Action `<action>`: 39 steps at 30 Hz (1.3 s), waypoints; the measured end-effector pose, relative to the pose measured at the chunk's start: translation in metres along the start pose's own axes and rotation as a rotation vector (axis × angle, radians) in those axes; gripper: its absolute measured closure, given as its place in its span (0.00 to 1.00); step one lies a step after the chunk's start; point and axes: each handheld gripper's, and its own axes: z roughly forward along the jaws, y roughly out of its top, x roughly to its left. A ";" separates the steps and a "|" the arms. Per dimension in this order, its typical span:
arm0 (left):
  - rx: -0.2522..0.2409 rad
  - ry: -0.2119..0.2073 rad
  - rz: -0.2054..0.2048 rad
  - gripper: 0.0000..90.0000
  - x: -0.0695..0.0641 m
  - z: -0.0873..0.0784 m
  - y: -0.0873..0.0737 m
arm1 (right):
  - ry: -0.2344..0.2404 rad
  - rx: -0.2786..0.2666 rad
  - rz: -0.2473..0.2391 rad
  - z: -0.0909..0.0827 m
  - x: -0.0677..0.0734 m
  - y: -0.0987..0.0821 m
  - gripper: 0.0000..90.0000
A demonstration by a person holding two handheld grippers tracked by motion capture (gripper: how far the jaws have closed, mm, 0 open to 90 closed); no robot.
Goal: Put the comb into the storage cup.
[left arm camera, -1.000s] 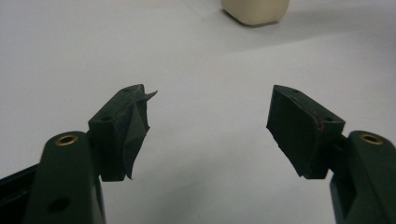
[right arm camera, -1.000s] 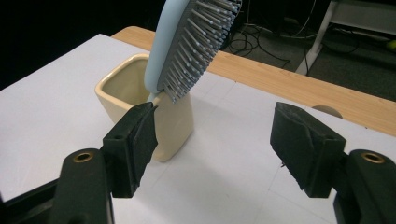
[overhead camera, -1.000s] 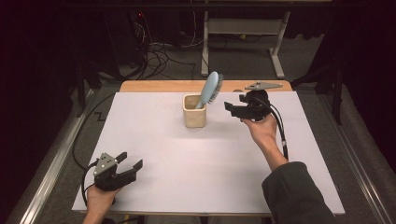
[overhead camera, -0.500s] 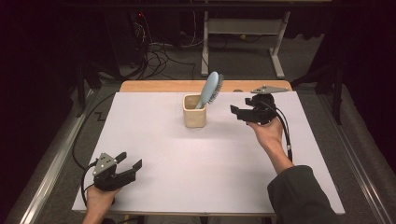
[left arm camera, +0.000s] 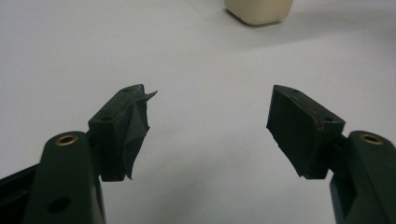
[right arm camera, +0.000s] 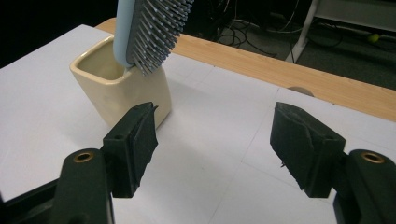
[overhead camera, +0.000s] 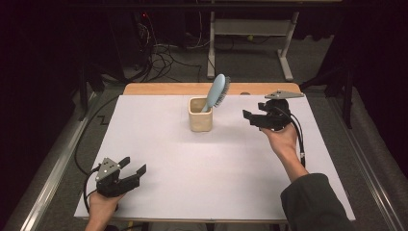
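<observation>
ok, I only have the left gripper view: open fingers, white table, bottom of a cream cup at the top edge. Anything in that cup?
Observer: Yes, a light blue hairbrush stands in the cup, bristle head up, leaning over the rim.
Operator: Where's the right gripper?
Observer: The right gripper is held off the table to the right of the cup, pointing at it.
Operator: Holding anything?
Observer: No. Its fingers are apart with nothing between them.

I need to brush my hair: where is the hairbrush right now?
In the high view the hairbrush stands handle-down in the cream cup near the table's far edge, leaning right, just left of the open right gripper.
</observation>
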 end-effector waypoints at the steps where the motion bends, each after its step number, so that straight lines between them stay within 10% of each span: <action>1: 0.000 0.000 0.000 0.33 0.000 0.000 0.000 | -0.001 0.000 -0.002 0.000 0.000 -0.001 0.35; 39: -0.003 0.003 -0.003 0.33 0.000 -0.001 0.000 | 0.003 -0.017 0.009 -0.015 -0.008 -0.012 0.35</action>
